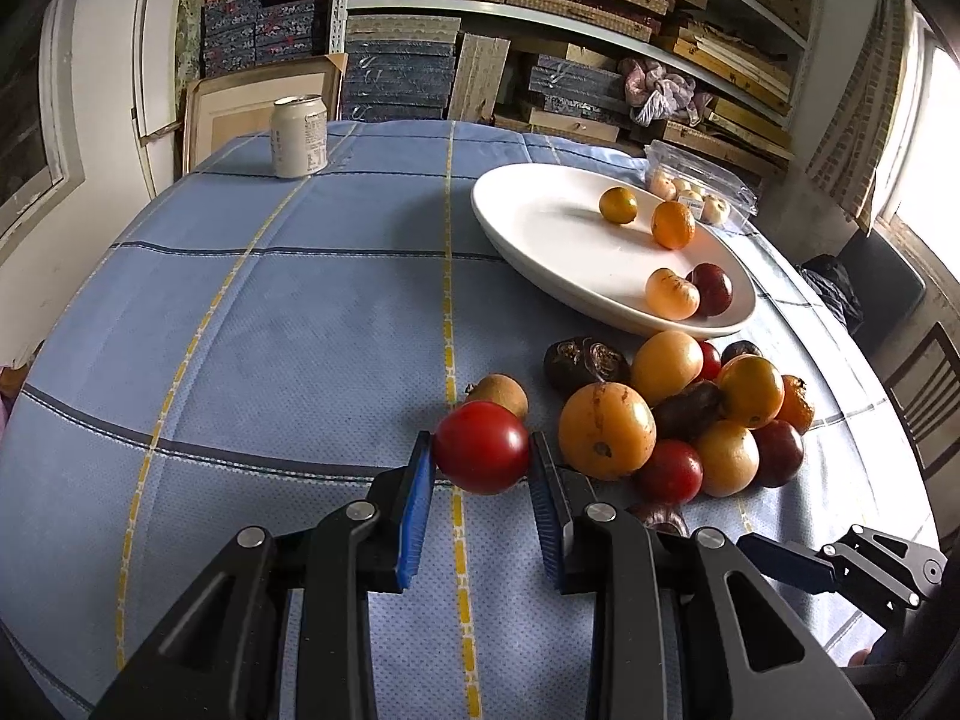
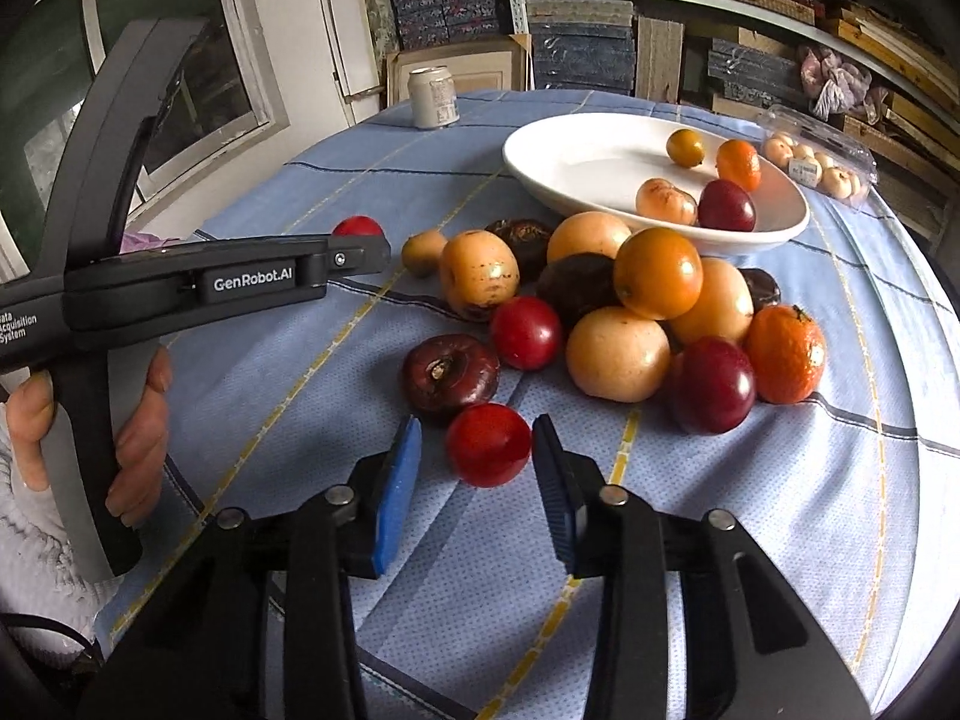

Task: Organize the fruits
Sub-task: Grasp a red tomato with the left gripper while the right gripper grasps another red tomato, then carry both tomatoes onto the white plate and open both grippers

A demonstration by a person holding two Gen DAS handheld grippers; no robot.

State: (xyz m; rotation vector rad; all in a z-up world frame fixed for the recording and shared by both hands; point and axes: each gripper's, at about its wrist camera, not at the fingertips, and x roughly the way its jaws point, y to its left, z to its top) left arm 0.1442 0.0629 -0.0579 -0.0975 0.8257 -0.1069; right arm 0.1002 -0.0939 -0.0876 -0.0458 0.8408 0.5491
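Observation:
My left gripper is shut on a red tomato, held just above the blue checked tablecloth. In the right wrist view that tomato peeks out beyond the left gripper's tip. My right gripper is open, its blue pads either side of another red tomato on the cloth, with a gap on the left. A pile of orange, red and dark fruits lies beside a white oval plate that holds several small fruits. The pile also shows in the left wrist view.
A drink can stands at the table's far left. A clear plastic box of small pale fruits lies behind the plate. Shelves of boxes fill the back wall. A chair stands at the right table edge.

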